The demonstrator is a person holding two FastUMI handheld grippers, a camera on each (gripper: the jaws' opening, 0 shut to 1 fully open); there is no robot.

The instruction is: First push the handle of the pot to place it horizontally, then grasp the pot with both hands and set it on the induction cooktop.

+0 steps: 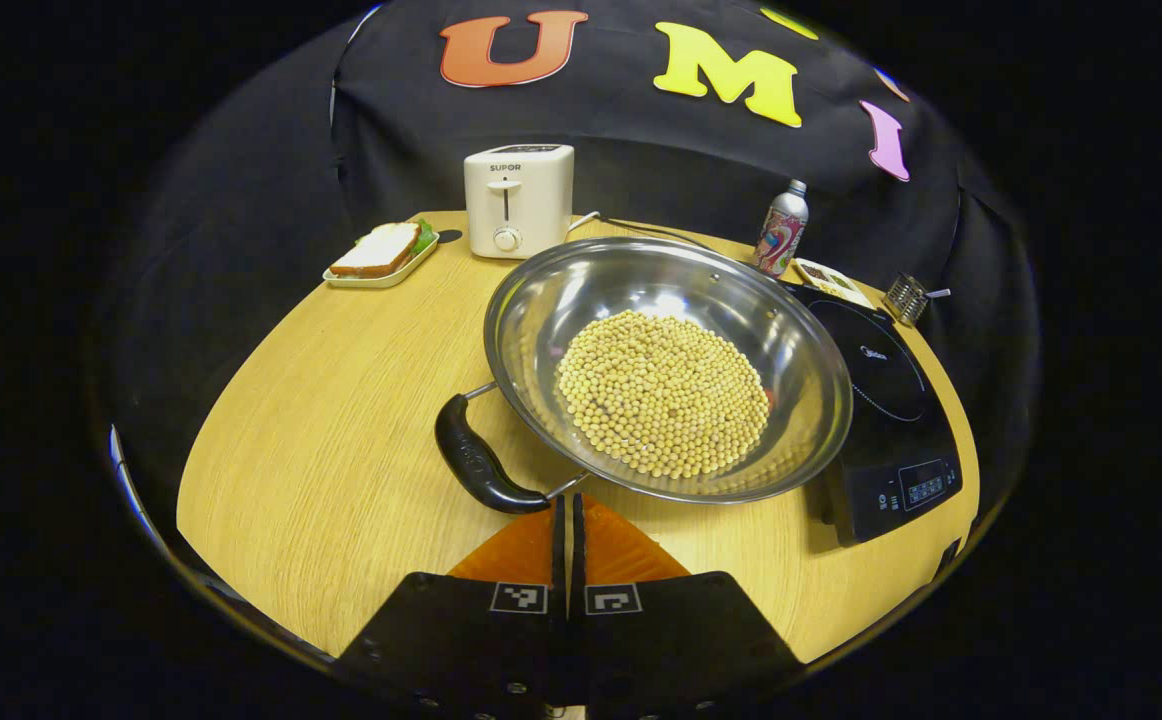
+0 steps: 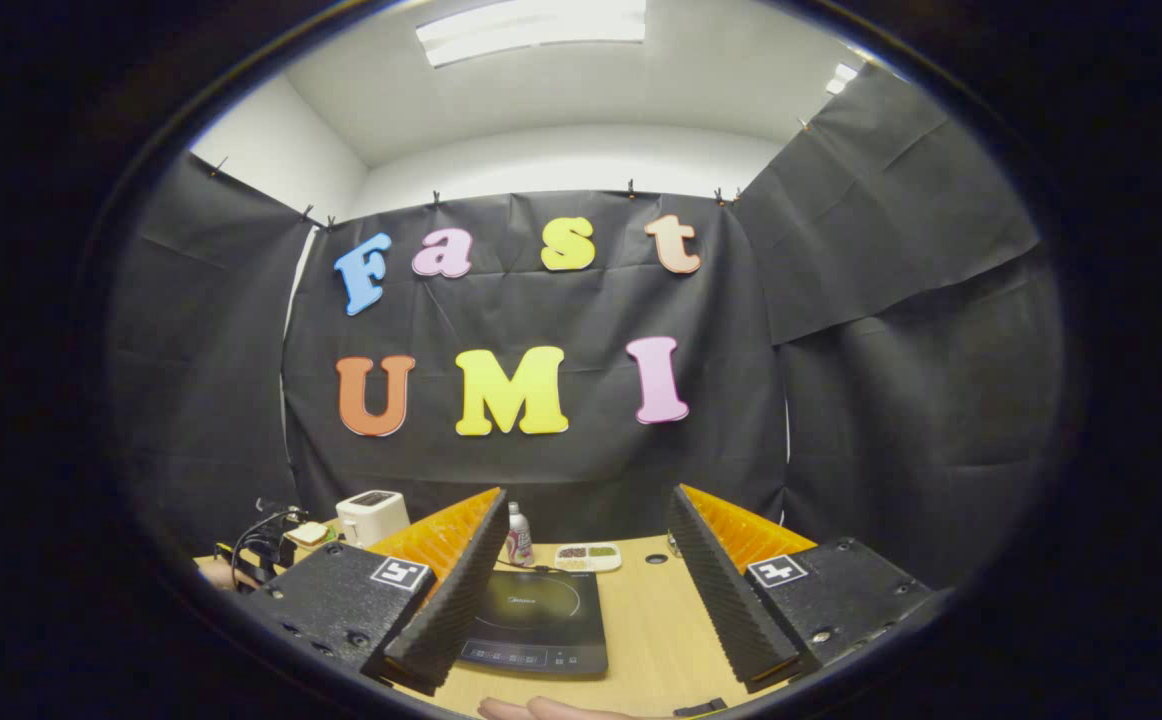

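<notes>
The steel pot (image 1: 681,285), holding a heap of yellow beans (image 1: 663,390), rests on the wooden table (image 1: 341,420). Its black handle (image 1: 474,460) sticks out at the near left and runs slantwise. My left gripper (image 1: 568,502) is shut with nothing between its fingers, its tips right beside the handle's near end; I cannot tell whether they touch. The black induction cooktop (image 1: 891,420) lies just right of the pot, whose rim overlaps the cooktop's left edge in this view. My right gripper (image 2: 581,600) hangs open above the cooktop (image 2: 538,615), well off the table.
At the back stand a white toaster (image 1: 519,200), a sandwich on a small tray (image 1: 381,255), a drink bottle (image 1: 781,230), a compartment dish (image 1: 833,282) and a small metal rack (image 1: 907,297). A hand (image 2: 541,710) shows at the bottom edge.
</notes>
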